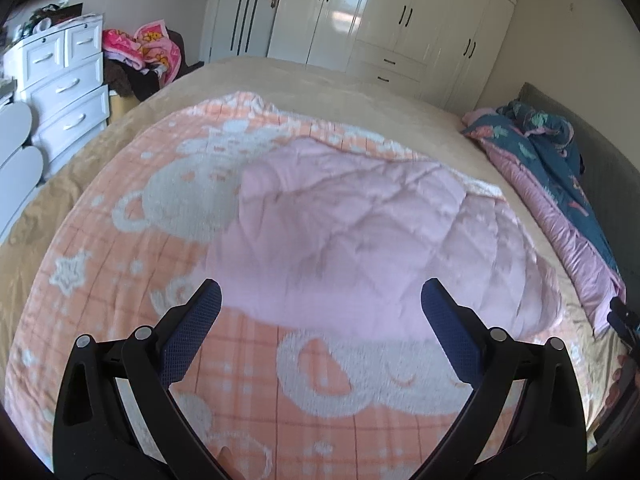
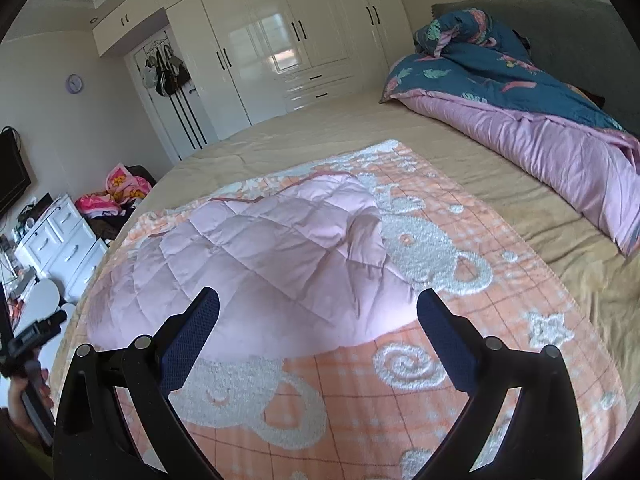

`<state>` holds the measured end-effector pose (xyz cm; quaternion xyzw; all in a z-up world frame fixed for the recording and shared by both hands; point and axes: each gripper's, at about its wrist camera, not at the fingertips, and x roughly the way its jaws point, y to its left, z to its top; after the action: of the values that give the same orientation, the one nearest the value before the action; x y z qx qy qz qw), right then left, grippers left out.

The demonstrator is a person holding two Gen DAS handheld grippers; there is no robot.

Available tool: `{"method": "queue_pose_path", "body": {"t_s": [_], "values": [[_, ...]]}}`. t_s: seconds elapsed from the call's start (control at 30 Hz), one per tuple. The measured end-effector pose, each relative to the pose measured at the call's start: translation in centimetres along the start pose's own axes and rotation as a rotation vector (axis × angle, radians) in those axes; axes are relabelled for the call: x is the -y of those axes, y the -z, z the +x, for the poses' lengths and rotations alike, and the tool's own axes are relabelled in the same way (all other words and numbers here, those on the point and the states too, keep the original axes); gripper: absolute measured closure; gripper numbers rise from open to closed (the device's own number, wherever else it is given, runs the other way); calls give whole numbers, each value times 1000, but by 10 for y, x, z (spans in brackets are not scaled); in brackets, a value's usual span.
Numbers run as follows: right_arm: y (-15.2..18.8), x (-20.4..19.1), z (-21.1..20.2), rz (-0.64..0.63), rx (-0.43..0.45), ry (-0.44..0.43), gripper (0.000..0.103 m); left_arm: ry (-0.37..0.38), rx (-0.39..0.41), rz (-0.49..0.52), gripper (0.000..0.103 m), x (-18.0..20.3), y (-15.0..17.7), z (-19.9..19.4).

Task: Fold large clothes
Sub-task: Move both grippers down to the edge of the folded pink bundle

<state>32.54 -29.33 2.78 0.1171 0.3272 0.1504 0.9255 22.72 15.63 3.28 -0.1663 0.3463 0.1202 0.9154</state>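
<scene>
Pink quilted jacket (image 1: 360,232) lies just ahead of both empty, wide-spread grippers, left gripper (image 1: 320,308) and right gripper (image 2: 318,312), about equally near, long axis crosswise

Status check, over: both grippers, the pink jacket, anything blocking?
Left gripper open, empty. Right gripper open, empty. Pink quilted jacket rumpled on the orange blanket, ungripped. Nothing in the way.

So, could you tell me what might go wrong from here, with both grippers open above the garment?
1. The pink quilted garment lies bunched on the orange-and-white plush blanket, so a low pinch may catch the blanket too.
2. The puffy fabric looks slick; the left gripper or right gripper, both open and empty, might take too shallow a bite and slip.
</scene>
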Motion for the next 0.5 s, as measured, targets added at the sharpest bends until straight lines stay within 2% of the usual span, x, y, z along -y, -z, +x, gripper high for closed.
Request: {"method": "queue_pose_path", "body": {"t_s": [0.27, 0.4, 0.47, 0.5], "values": [[24, 2, 7, 13, -42, 1, 4, -9, -84, -28, 9, -8, 35, 8], [36, 3, 15, 28, -68, 0, 4, -6, -90, -37, 9, -10, 40, 14], [43, 3, 21, 34, -90, 7, 4, 6, -100, -60, 9, -14, 42, 21], [47, 3, 26, 42, -102, 5, 4, 40, -115, -94, 9, -18, 43, 28]]}}
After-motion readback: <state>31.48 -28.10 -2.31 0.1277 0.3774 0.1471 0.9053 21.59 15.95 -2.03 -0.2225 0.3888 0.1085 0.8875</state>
